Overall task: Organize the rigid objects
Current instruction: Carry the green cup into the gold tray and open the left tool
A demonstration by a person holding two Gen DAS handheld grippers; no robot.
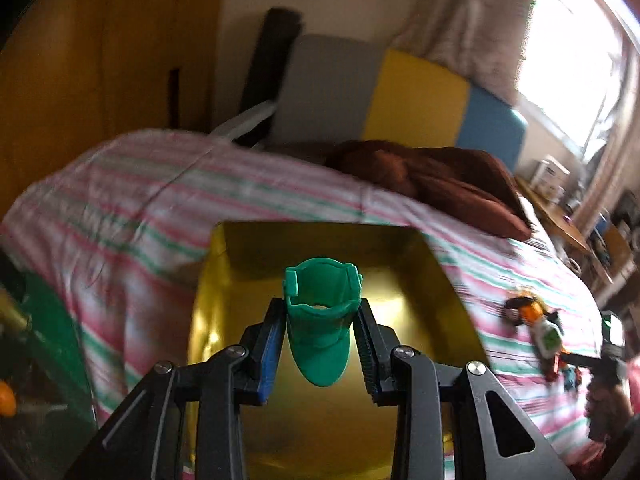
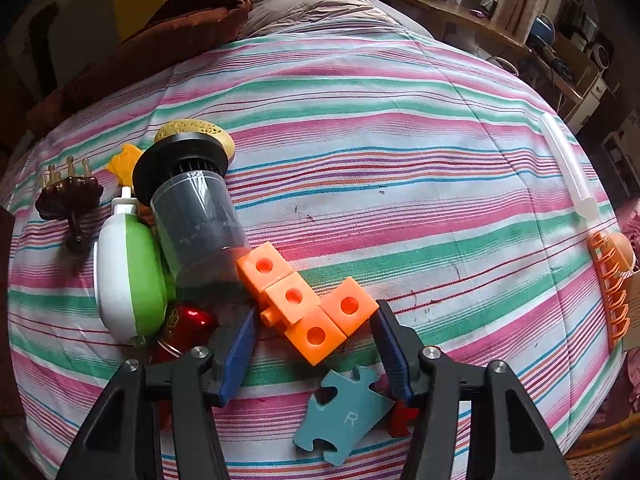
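My left gripper (image 1: 320, 312) is shut on a green plastic cap-shaped piece (image 1: 322, 320) and holds it above the open yellow box (image 1: 224, 280) on the striped bedspread. My right gripper (image 2: 314, 320) is open, its fingers on either side of an orange block cluster (image 2: 304, 304) lying on the bedspread. A teal puzzle piece marked R (image 2: 344, 416) lies just below the blocks. Left of them lie a dark clear cylinder with a black cap (image 2: 192, 208), a white and green container (image 2: 128, 276), a red shiny object (image 2: 188, 324) and a brown comb-like piece (image 2: 70, 196).
A brown cushion (image 1: 440, 184) lies at the bed's far end, with coloured panels behind it. An orange grid piece (image 2: 612, 284) and a clear tube (image 2: 568, 168) lie at the bed's right edge. Shelves and a desk stand to the right. Toys (image 1: 540, 332) lie right of the box.
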